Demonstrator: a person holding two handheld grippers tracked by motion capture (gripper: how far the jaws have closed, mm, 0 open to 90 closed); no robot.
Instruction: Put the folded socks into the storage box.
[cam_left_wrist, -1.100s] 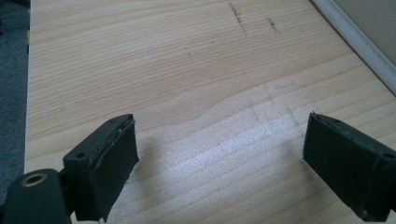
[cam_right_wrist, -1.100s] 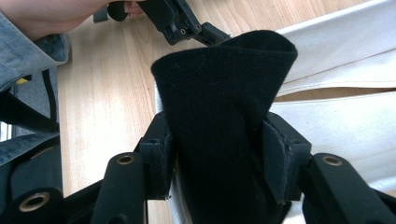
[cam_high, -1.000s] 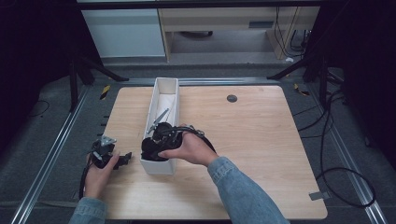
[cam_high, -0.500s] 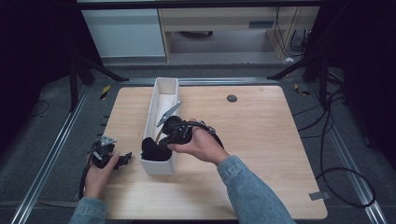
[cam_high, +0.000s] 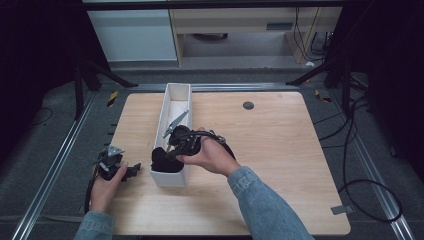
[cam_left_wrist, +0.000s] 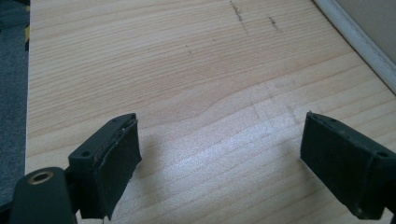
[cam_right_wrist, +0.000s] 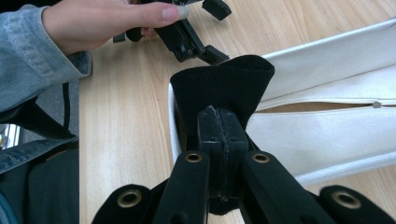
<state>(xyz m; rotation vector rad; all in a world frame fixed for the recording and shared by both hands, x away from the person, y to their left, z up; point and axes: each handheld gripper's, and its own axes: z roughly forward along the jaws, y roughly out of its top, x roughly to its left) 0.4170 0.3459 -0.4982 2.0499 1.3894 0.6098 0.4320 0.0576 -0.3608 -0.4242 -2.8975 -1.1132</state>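
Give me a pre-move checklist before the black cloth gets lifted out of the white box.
1. Right tool shut on the black cloth: ok; its jaws have just been closing and now pinch a fold.
2. Cloth free of the white box: not ok, part still sits in the near end.
3. Left tool open with nothing between the jaws: ok.
4. Left tool off to the box's side, on the table: ok.
5. Whole cloth gathered in the grip: cannot tell.
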